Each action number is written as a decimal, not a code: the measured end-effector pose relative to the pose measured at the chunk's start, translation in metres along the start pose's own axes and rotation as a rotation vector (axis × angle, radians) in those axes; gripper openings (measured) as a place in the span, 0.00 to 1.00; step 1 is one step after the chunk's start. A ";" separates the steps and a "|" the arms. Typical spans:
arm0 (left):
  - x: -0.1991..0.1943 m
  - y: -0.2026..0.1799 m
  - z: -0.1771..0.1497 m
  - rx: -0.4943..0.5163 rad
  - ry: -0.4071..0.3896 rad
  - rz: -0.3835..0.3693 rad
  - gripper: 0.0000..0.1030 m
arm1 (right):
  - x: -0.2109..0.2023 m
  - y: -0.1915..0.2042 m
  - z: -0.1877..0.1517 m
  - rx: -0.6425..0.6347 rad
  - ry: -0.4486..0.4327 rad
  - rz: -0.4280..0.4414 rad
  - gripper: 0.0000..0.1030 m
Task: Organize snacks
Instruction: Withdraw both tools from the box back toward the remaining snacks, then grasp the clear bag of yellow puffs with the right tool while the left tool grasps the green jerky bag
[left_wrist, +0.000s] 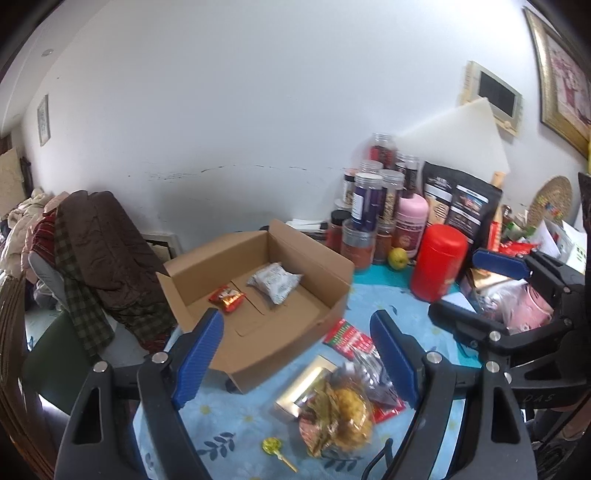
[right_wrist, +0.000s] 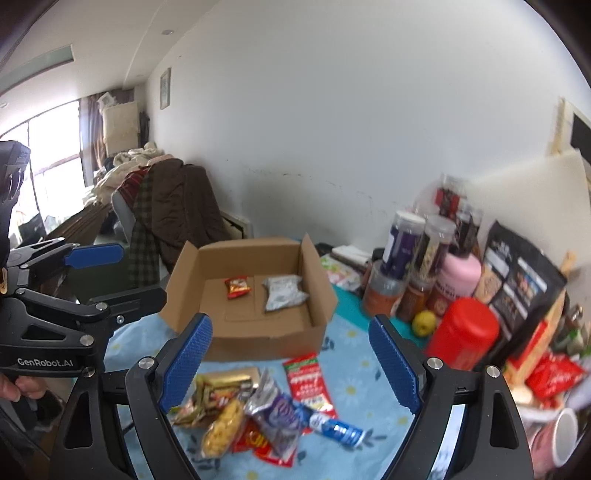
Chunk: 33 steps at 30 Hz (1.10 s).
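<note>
An open cardboard box (left_wrist: 258, 332) (right_wrist: 258, 347) sits on the blue flowered tablecloth. It holds a small red packet (left_wrist: 226, 298) (right_wrist: 237, 287) and a silver-white packet (left_wrist: 275, 281) (right_wrist: 283, 298). In front of it lies a loose pile of snacks: a yellow crisp bag (left_wrist: 343, 410) (right_wrist: 221, 428), a gold box (left_wrist: 303, 384), a red-and-white packet (right_wrist: 308, 384), a purple packet (right_wrist: 280, 413), a blue-white bar (right_wrist: 338, 430) and a lollipop (left_wrist: 272, 445). My left gripper (left_wrist: 297, 321) (right_wrist: 142, 275) hovers open above the pile's left side. My right gripper (right_wrist: 290, 326) (left_wrist: 456, 284) is open over the pile too. Neither holds anything.
A red canister (left_wrist: 437, 262), stacked spice jars (left_wrist: 365, 206), a pink bottle (right_wrist: 461, 273), a black bag (left_wrist: 461, 206) and a yellow-green apple (left_wrist: 398, 257) crowd the table's right back. A white mug (right_wrist: 561, 435) stands at the right front. A chair piled with clothes (left_wrist: 99, 251) is at the left.
</note>
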<state>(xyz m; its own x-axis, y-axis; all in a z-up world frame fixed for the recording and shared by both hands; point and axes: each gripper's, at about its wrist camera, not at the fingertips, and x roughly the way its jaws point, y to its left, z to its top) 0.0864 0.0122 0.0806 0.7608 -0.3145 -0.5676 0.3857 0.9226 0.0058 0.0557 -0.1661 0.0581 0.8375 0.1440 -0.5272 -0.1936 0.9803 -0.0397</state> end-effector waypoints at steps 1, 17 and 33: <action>-0.001 -0.003 -0.004 0.006 0.001 -0.003 0.80 | -0.001 0.000 -0.006 0.010 0.007 0.001 0.85; 0.023 -0.007 -0.070 -0.017 0.142 -0.056 0.79 | 0.006 0.008 -0.075 0.094 0.113 0.059 0.85; 0.050 0.014 -0.129 -0.048 0.261 -0.029 0.79 | 0.054 0.036 -0.113 0.105 0.258 0.137 0.83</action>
<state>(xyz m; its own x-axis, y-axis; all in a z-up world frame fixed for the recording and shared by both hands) 0.0624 0.0385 -0.0535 0.5874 -0.2781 -0.7600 0.3750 0.9257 -0.0489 0.0369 -0.1382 -0.0676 0.6473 0.2498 -0.7202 -0.2306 0.9647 0.1274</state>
